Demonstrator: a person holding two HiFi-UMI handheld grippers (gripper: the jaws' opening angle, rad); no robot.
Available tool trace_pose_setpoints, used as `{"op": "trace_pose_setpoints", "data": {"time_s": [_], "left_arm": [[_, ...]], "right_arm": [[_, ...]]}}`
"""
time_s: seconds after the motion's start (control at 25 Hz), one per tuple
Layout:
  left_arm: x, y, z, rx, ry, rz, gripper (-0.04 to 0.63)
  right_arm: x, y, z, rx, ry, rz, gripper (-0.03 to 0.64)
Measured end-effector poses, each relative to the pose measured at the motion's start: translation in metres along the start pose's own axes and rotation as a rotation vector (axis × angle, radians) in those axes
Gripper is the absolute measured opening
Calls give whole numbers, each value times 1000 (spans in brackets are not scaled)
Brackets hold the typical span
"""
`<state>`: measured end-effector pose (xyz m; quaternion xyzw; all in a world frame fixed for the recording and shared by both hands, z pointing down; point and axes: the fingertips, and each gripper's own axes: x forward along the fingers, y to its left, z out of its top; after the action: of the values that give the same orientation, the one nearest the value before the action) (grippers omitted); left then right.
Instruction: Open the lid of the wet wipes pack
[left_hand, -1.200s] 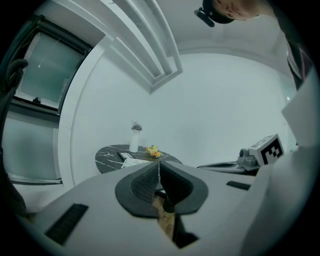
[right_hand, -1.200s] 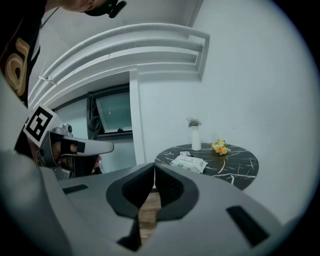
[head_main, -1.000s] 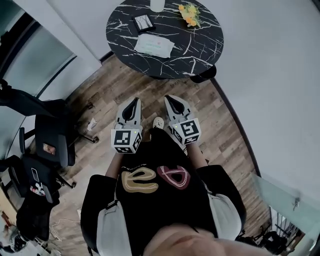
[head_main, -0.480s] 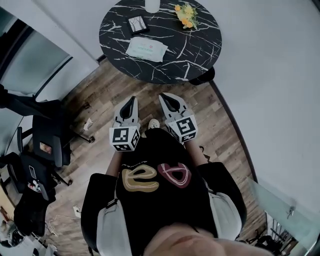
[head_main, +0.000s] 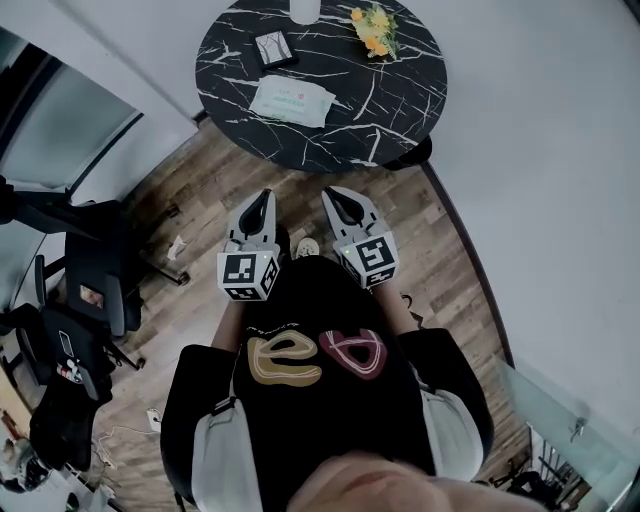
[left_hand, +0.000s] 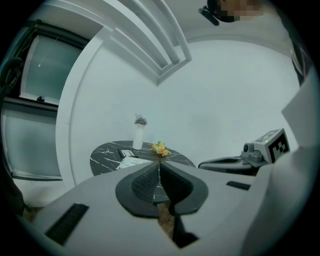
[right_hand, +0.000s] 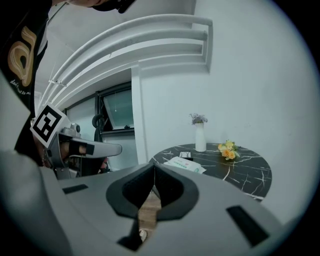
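The person has stepped a little nearer to the round black table with white veins (head_main: 400, 110). It looks a bit bigger at the top of the head view than it did a second ago. The flat pale-green wet wipes pack (head_main: 290, 101) lies on the left half of the table, in the upper middle of the frame, and nobody has touched it.

The left gripper (head_main: 265, 197) and the right gripper (head_main: 331, 194) are side by side over the brown wooden floor (head_main: 440, 250), in the middle of the picture and well apart from the pack. Both have their jaws closed with nothing in them. So I think this is only the walking-up part of the job.

The pack's lid is too small to see. The white vase (head_main: 304, 10) is cut off at the top edge. I cannot tell what the small dark square thing (head_main: 273, 47) beside the pack is.
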<state>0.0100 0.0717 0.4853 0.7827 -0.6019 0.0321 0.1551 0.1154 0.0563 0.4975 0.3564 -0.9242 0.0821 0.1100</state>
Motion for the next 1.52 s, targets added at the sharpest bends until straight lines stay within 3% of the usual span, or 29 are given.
{"op": "trace_pose_setpoints", "data": {"time_s": [0.48, 0.72, 1.16, 1.52], "left_arm": [[73, 52, 27, 19, 15, -50, 18], [119, 91, 36, 36, 62, -78, 18], [183, 130, 48, 73, 125, -251, 18], [206, 153, 37, 132, 193, -321, 18]], "right_arm": [[61, -40, 18, -4, 28, -86, 12], [108, -62, 30, -17, 61, -149, 13], [177, -92, 37, -29, 144, -298, 14], [217, -98, 37, -9, 179, -344, 21]]}}
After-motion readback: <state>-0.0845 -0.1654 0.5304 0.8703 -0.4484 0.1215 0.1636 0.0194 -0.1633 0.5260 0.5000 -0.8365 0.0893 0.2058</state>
